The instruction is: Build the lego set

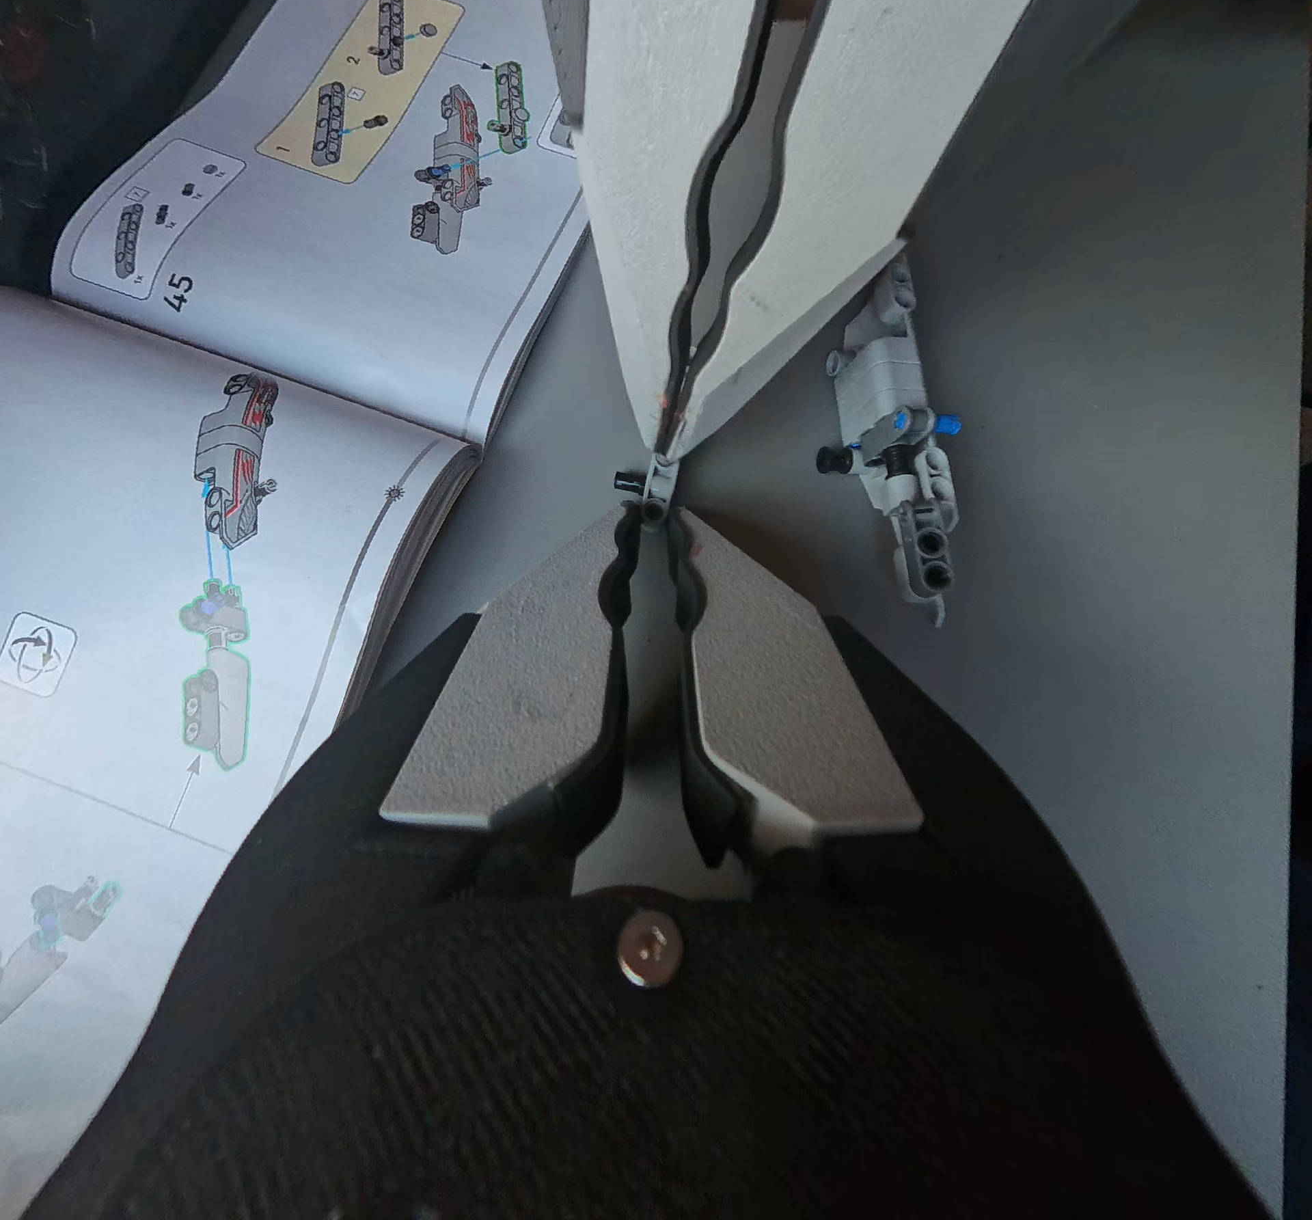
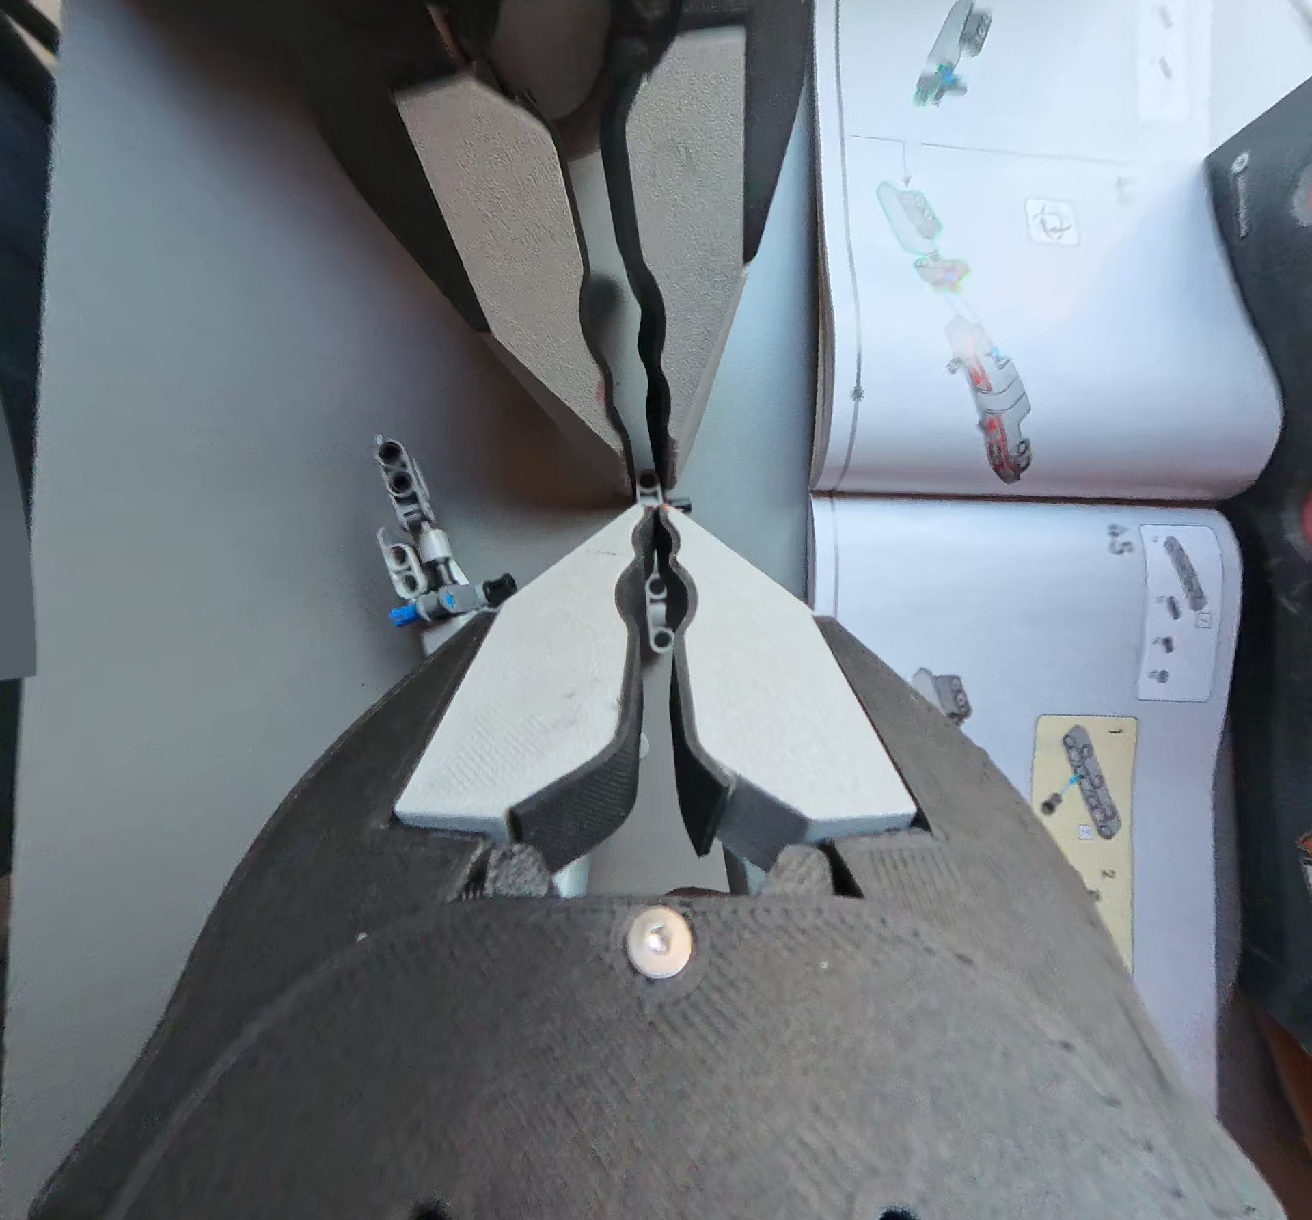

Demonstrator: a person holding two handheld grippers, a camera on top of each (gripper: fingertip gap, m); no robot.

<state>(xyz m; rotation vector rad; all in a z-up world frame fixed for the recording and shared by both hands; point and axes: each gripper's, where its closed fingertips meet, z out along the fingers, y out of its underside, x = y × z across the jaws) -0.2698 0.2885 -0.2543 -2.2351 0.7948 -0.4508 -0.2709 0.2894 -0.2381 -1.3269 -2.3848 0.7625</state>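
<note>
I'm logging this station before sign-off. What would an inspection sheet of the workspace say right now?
Surface: grey table, bare around the work.
Job's things: grey beam with black pin, held between both grippers; partial grey assembly lying apart; open instruction booklet.
Clutter: dark printed box beside booklet.
Grippers: left gripper and right gripper tip to tip, both shut on beam.
Cables: nothing seen.
Surroundings: nothing seen.
</note>
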